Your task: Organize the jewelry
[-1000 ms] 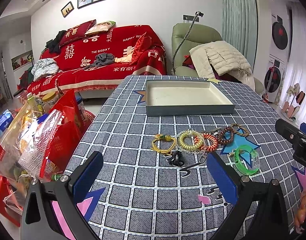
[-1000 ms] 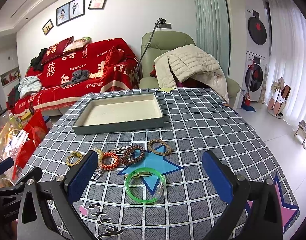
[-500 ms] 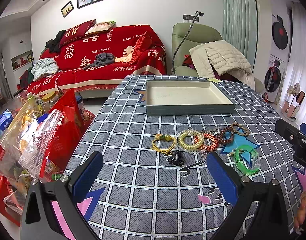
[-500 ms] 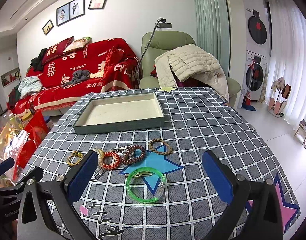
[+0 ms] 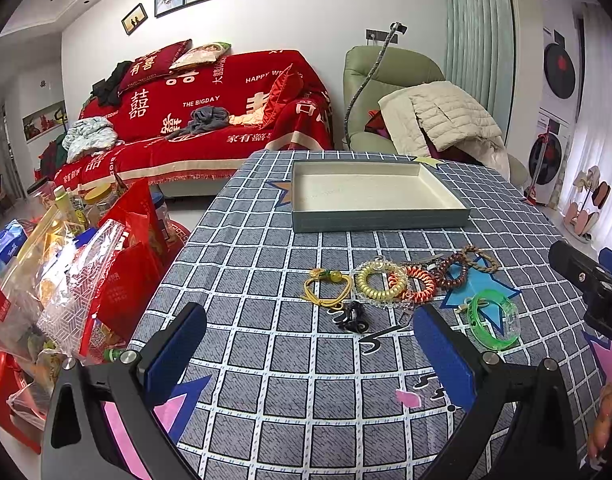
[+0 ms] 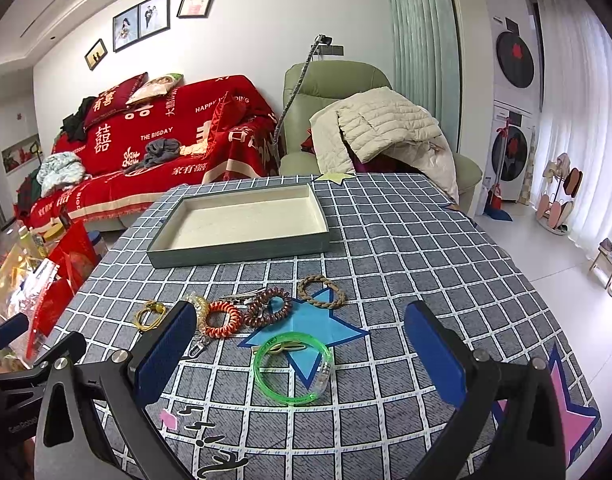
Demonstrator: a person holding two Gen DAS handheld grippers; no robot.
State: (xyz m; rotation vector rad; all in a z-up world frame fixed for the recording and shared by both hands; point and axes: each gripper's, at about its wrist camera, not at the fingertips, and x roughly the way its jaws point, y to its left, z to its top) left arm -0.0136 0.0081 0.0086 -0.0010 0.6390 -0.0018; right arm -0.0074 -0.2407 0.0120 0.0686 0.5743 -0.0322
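A shallow grey tray (image 5: 380,224) (image 6: 241,248) with a cream inside stands empty at the table's far side. In front of it lies a row of jewelry: a yellow cord bracelet (image 5: 328,288) (image 6: 149,314), a clear-yellow coil (image 5: 376,282), an orange coil (image 5: 412,283) (image 6: 222,319), a dark red coil (image 5: 450,270) (image 6: 269,307), a braided brown ring (image 6: 321,291), a green bangle (image 5: 494,319) (image 6: 291,368) and a black clip (image 5: 354,317). My left gripper (image 5: 310,354) hovers open just short of the black clip. My right gripper (image 6: 301,356) is open, straddling the green bangle from above.
The table wears a grey checked cloth (image 5: 265,352) with star prints. Bags of snacks and jars (image 5: 65,264) crowd the floor at the left table edge. A red sofa (image 5: 209,120) and a green armchair (image 6: 346,120) with a jacket stand beyond the table.
Both grippers have crept slightly forward toward the jewelry row; the green bangle sits a little lower between the right fingers. Nothing was picked up.
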